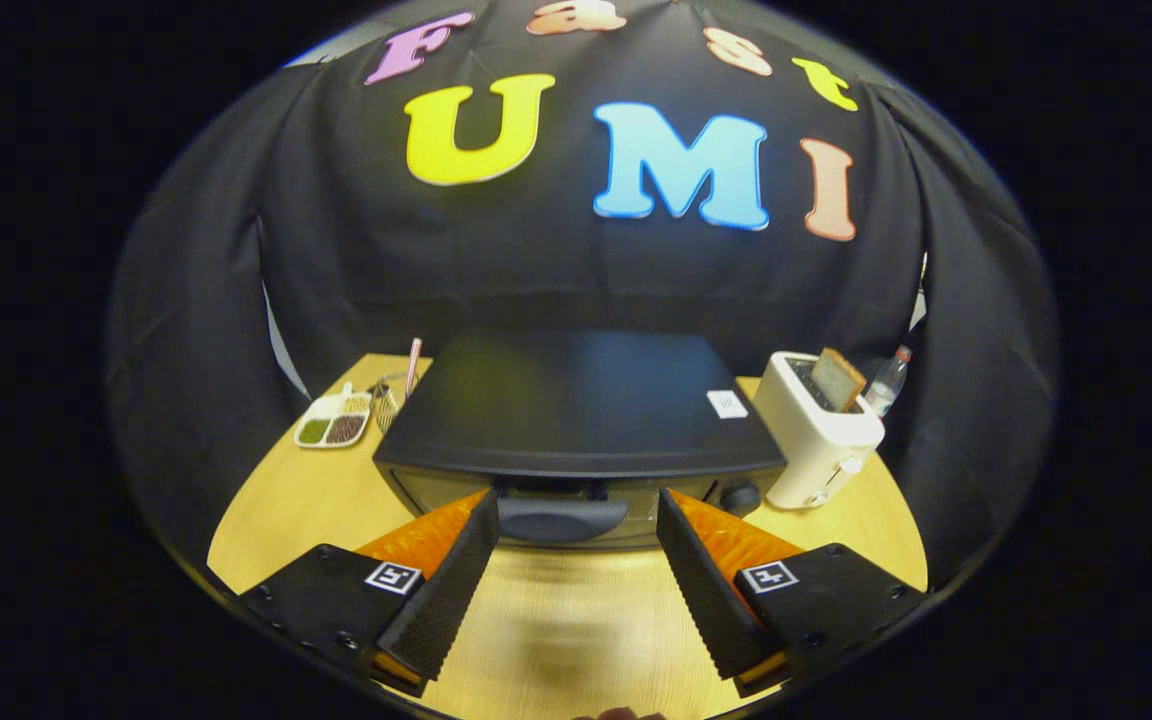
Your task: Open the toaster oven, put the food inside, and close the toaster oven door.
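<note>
Black and boxy, the toaster oven (576, 420) stands in the middle of the wooden table (266, 520), straight ahead of the gripper (576, 560) and a little below its line of sight. Its front looks toward the gripper, and its door seems to be closed. The door handle (561, 518) is a grey bar that runs sideways, from one finger toward the other, so its long axis lies across the direction in which the fingers point. It lies just ahead of the fingertips and in the gap between them.

The fingers stand wide apart and hold nothing; the handle is not yet between the pads.

I cannot see through the door, so I cannot say whether food is inside. A closed door fits both an oven that waits to be opened and one that is shut again after loading.

Right of the oven stands a white toaster (816, 430) with a slice of bread (839, 378) in its slot, and a bottle (888, 380) is behind it. Left of the oven lies a small divided tray (334, 422).
</note>
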### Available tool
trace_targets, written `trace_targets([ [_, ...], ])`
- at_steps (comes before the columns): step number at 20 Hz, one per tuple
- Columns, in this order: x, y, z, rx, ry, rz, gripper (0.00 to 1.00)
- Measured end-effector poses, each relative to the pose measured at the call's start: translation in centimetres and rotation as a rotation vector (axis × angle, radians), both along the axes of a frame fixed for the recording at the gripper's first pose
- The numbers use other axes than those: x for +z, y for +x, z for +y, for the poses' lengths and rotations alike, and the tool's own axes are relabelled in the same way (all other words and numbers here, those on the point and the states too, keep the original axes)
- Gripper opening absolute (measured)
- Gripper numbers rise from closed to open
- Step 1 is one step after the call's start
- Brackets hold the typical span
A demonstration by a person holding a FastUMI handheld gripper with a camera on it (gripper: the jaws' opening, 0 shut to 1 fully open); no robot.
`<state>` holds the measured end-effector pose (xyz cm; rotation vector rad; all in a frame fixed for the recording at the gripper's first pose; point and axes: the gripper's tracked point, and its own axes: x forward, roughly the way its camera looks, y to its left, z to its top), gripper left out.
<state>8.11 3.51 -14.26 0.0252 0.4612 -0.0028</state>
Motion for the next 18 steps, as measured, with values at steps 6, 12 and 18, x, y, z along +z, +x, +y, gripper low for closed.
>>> trace_targets([
  [6, 8.4, -3.6, -4.6, -0.07, -0.076, -0.246, 1.0],
  [12, 10.4, -8.3, -8.1, -0.157, -0.028, -0.369, 1.0],
  [18, 9.0, -12.5, -10.0, -0.249, 0.012, -0.4, 1.0],
])
